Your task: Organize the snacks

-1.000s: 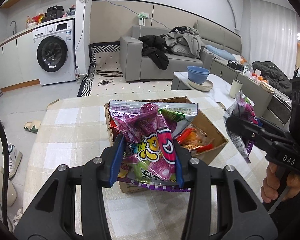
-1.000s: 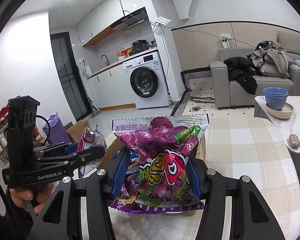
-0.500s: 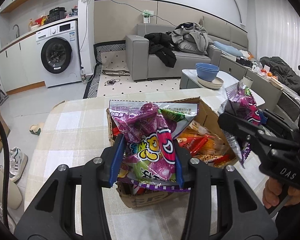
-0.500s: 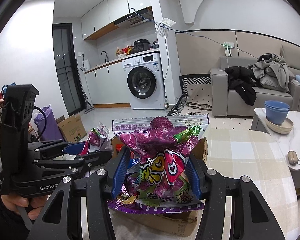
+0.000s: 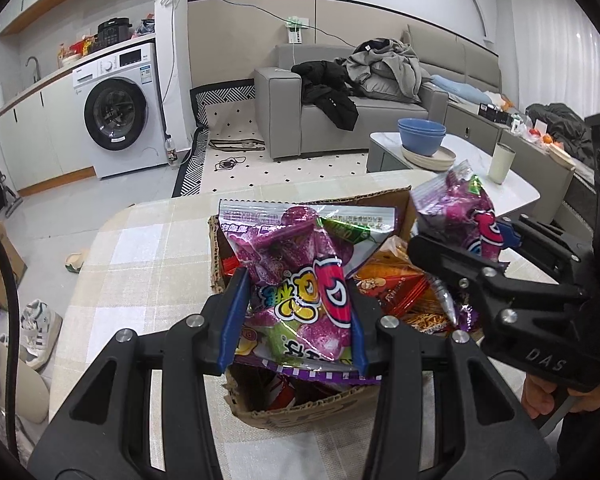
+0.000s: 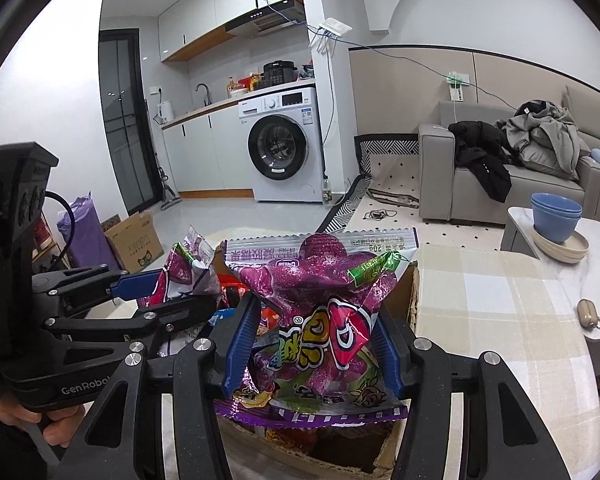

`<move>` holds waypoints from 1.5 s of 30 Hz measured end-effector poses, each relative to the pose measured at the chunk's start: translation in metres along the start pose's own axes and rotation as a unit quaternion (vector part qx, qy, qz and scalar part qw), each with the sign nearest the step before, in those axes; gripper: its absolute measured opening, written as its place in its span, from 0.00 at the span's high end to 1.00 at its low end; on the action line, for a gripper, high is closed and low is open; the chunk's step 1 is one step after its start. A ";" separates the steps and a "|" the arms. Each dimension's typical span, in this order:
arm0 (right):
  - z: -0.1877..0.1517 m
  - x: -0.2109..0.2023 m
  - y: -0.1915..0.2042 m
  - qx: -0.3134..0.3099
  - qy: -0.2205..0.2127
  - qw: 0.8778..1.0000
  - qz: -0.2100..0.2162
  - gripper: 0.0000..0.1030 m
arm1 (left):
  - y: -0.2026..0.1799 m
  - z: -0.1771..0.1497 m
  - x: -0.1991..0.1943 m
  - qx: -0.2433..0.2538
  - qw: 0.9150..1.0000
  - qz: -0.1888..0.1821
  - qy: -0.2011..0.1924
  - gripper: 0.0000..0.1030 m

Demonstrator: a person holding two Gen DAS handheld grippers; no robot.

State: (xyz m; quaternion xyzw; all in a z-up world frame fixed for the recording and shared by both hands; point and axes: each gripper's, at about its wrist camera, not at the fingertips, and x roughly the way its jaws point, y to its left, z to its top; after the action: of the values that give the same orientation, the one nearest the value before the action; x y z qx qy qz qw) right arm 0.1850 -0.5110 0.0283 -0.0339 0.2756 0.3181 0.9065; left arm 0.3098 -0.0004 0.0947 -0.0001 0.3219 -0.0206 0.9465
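My left gripper is shut on a purple candy bag and holds it over an open cardboard box of snacks on the checked tablecloth. My right gripper is shut on a second purple candy bag over the same box. In the left wrist view the right gripper comes in from the right with its bag. In the right wrist view the left gripper comes in from the left with its bag. Orange and red packets lie in the box.
The table has a checked cloth. A low white table with blue bowls and a cup stands behind. A small pouch lies at the right. A sofa, a washing machine and shoes on the floor lie further off.
Both grippers have moved nearer together and over the box with their bags. The box now lies right under both bags. Both grips are unchanged.
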 end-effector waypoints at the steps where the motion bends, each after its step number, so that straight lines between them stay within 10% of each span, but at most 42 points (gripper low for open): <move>1: 0.000 0.003 -0.001 0.002 0.003 1.000 -0.001 0.47 | 0.000 0.000 0.002 0.001 1.000 -0.001 0.000 0.61; 17: 0.000 0.019 -0.002 -0.003 0.039 0.999 -0.006 0.45 | 0.008 0.001 0.044 0.003 0.999 -0.016 0.037 0.60; 28: 0.007 -0.010 -0.009 -0.017 0.004 1.000 -0.005 0.13 | 0.007 0.006 0.040 0.009 0.999 -0.025 0.038 0.57; 34: 0.008 -0.031 -0.017 -0.006 -0.010 1.000 0.007 0.05 | 0.011 0.000 0.016 -0.003 0.999 -0.029 0.017 0.24; 45: -0.011 -0.050 -0.020 0.016 -0.024 0.999 0.029 0.00 | 0.023 -0.018 -0.037 -0.020 0.999 -0.046 -0.021 0.01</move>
State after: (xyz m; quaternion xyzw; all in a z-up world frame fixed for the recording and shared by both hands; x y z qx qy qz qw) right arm 0.1593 -0.5569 0.0432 -0.0036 0.2602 0.3406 0.9035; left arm 0.2703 0.0238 0.1031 -0.0345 0.3024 -0.0581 0.9508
